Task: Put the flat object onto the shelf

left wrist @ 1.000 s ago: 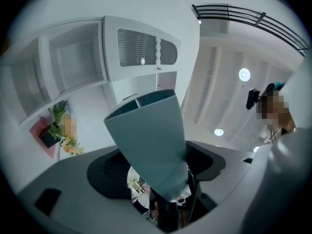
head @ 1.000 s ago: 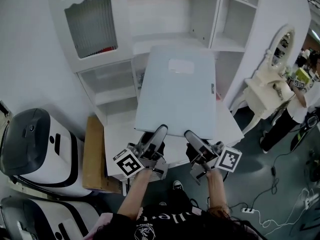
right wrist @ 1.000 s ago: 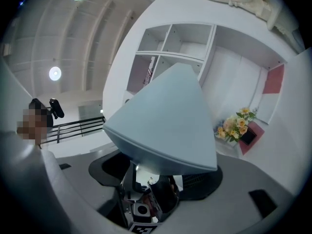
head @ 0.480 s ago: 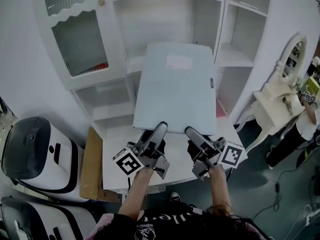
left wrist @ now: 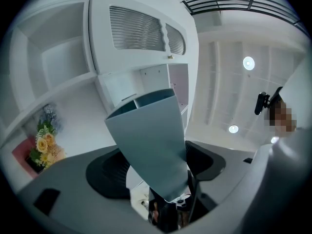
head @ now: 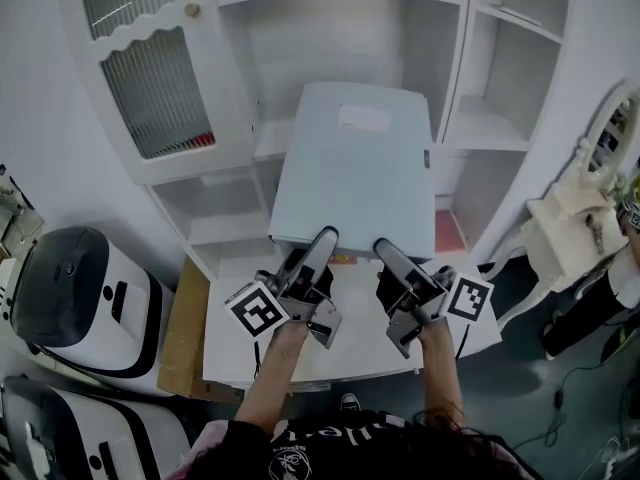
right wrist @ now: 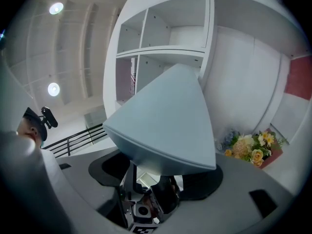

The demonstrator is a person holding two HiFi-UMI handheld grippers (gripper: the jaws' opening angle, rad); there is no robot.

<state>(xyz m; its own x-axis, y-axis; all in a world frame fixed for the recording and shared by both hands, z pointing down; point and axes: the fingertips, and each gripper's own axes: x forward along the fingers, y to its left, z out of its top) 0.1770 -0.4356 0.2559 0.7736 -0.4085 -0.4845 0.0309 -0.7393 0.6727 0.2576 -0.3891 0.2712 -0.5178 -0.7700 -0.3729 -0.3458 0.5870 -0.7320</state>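
A pale blue-grey flat folder (head: 355, 168) with a white label is held up, tilted, in front of the open white shelf unit (head: 345, 43). Both grippers grip its near edge. My left gripper (head: 322, 240) is shut on the left part of that edge and my right gripper (head: 386, 250) on the right part. In the left gripper view the folder (left wrist: 148, 140) rises from the jaws of the left gripper (left wrist: 168, 201) toward the cabinet. From the right gripper (right wrist: 151, 172), the folder (right wrist: 170, 121) fills the middle of the right gripper view.
A ribbed-glass cabinet door (head: 150, 78) stands at the left of the shelves. Below my hands are a white table (head: 235, 353) and a cardboard box (head: 185, 318). White-and-black machines (head: 70, 298) sit at left, a white dressing table (head: 585, 223) at right. Flowers (right wrist: 248, 150) lie on a shelf.
The folder has come higher against the shelf unit, and more of the upper shelves shows. Both grippers keep the same hold on its near edge.
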